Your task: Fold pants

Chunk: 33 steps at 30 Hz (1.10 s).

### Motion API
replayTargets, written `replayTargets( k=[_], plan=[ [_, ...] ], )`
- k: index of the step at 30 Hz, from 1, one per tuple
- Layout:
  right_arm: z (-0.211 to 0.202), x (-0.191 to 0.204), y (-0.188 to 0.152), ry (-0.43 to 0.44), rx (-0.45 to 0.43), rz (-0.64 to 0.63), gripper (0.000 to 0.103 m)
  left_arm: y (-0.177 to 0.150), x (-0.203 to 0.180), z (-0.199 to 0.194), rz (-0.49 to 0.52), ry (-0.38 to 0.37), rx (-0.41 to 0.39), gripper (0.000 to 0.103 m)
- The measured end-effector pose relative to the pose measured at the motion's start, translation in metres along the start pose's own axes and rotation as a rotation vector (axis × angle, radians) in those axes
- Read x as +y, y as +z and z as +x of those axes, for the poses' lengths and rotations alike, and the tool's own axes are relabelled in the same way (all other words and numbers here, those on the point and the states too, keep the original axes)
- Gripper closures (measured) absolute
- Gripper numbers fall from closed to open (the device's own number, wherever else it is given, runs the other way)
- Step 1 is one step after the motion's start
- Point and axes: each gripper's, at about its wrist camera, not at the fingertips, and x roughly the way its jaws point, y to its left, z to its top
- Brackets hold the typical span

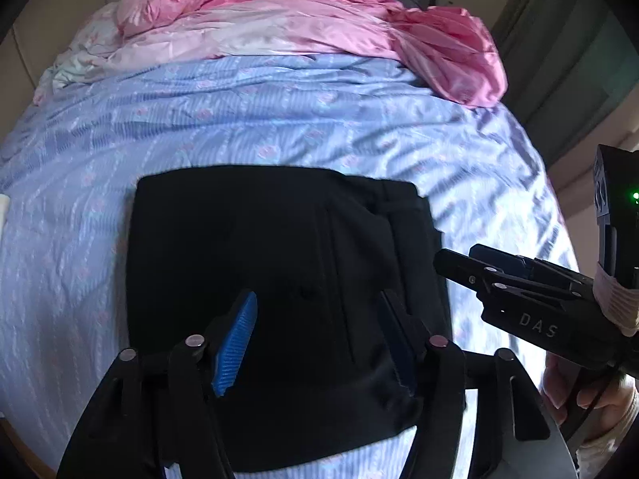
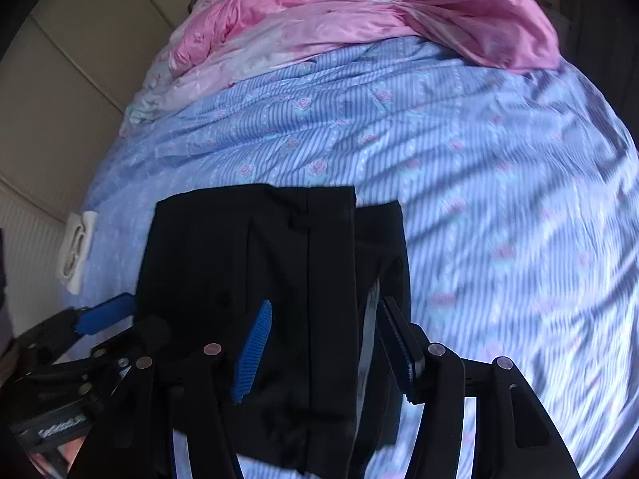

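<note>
Lying flat on the blue striped bed sheet with pink roses (image 1: 279,119) is one pair of black cloth pants (image 1: 279,247), already folded into a thick block. It sits at the near end of the bed, right under both tongs. Its long side runs away from the tongs, toward the far end of the bed, where one shiny pink blanket (image 1: 303,12) is bunched up.

The left gripper (image 1: 319,335) hangs over the near edge of the pants. Its two blue pads are apart and they press on nothing. The right gripper (image 2: 323,343) hangs over the right side of the pants, where the folded layers show. Its pads are apart too, and no cloth is pinched.

Both are about as near as each other. There is one small white thing (image 2: 76,251) at the left edge of the bed.

I think the folding is almost done.
</note>
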Motion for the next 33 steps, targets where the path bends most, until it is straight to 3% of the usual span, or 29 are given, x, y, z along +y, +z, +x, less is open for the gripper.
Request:
replayTargets(
  k=[7, 14, 15, 16, 17, 18, 19, 21, 26, 33],
  plan=[
    [0.031, -0.004, 0.022, 0.016, 0.052, 0.017, 0.051, 0.026, 0.006, 0.018, -0.014, 0.028, 0.026, 0.039],
    [0.069, -0.018, 0.023, 0.033, 0.15, 0.099, 0.051, 0.019, 0.016, 0.022, -0.029, 0.019, 0.049, 0.037],
    [0.073, -0.018, 0.022, 0.039, 0.161, 0.11, 0.053, 0.018, 0.017, 0.022, -0.028, 0.021, 0.051, 0.037],
    [0.076, -0.017, 0.021, 0.034, 0.166, 0.117, 0.065, 0.015, 0.02, 0.023, -0.033, 0.025, 0.057, 0.037],
    [0.076, -0.017, 0.021, 0.024, 0.167, 0.118, 0.069, 0.014, 0.022, 0.023, -0.04, 0.025, 0.06, 0.037],
    [0.074, -0.015, 0.02, 0.012, 0.158, 0.116, 0.074, 0.012, 0.024, 0.024, -0.049, 0.023, 0.064, 0.037],
    [0.07, -0.015, 0.019, 0.017, 0.15, 0.118, 0.092, 0.01, 0.027, 0.024, -0.067, 0.019, 0.07, 0.037],
    [0.056, -0.014, 0.019, 0.032, 0.113, 0.135, 0.098, 0.008, 0.032, 0.022, -0.095, 0.009, 0.072, 0.037],
    [0.015, -0.026, 0.014, 0.127, 0.015, 0.22, 0.099, 0.006, 0.03, 0.017, -0.113, -0.004, 0.064, 0.037],
    [0.004, -0.045, 0.011, 0.009, -0.01, 0.227, 0.099, 0.008, 0.013, 0.01, -0.051, 0.01, 0.039, 0.037]
  ],
)
